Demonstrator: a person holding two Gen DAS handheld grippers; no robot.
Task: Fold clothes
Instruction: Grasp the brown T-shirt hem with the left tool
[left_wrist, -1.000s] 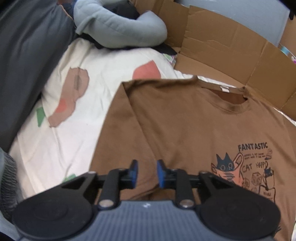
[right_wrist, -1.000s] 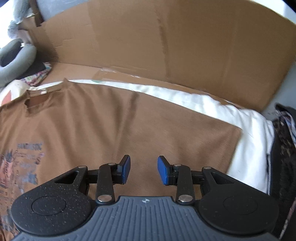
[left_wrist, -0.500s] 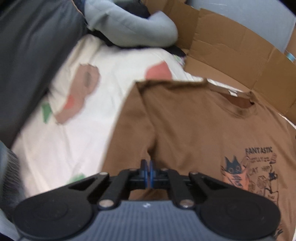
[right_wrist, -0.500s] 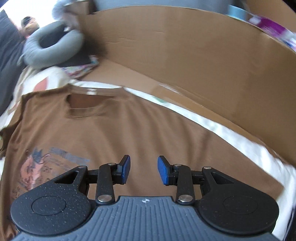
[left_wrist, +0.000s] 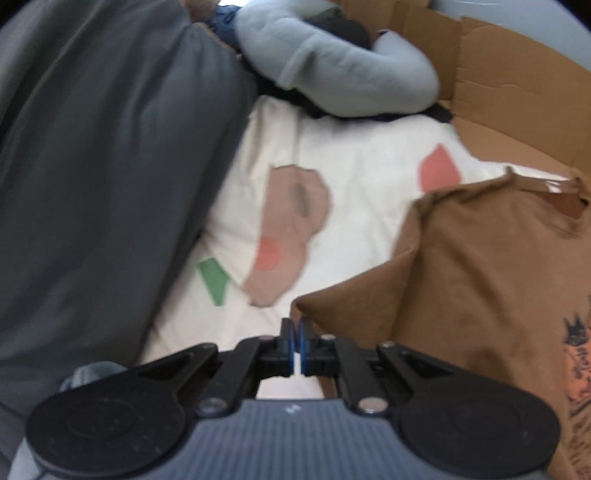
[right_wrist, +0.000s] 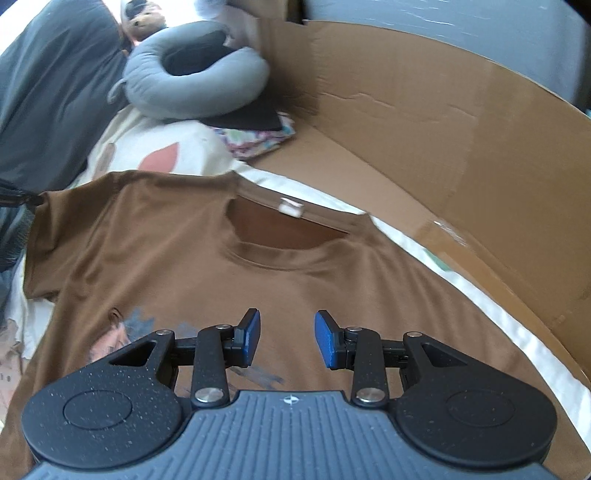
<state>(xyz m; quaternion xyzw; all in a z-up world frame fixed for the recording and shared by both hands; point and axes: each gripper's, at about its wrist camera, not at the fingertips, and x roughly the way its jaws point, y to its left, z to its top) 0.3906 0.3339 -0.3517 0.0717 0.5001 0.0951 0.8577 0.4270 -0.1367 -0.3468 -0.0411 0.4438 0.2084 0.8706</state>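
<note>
1. Left wrist view: my left claw (left_wrist: 295, 341) is pressed together, its blue pads pinching the edge of the shirt's sleeve (left_wrist: 354, 295).
2. From that pinch the sleeve rises off the sheet (left_wrist: 369, 166) and folds in toward the shirt's body.
3. My brown shirt (left_wrist: 491, 266) lies to the right on the bed, its collar at the far right edge and a dark cat print low at the right border.
4. Left of the sleeve the white sheet shows tan, red and green patches.
5. A dark grey cushion (left_wrist: 103, 166) fills the left side, and a grey neck pillow (left_wrist: 351, 70) lies at the top.
6. Cardboard (left_wrist: 517, 92) stands at the upper right, behind the shirt.
7. Everything here is somewhat blurred.
8. Right wrist view: my right claw (right_wrist: 287, 338) is spread, with nothing between its pads, and hangs above the shirt's chest.
9. The shirt (right_wrist: 332, 280) lies face up, its collar (right_wrist: 284, 236) toward the far side, with a white tag at the neck.
10. Part of the print shows just left of my claw.
11. The neck pillow (right_wrist: 195, 85) sits at the top left on a dark flat thing, which I cannot identify.
12. Cardboard (right_wrist: 443, 122) walls off the right side, just beyond a strip of white sheet (right_wrist: 498, 332).
</note>
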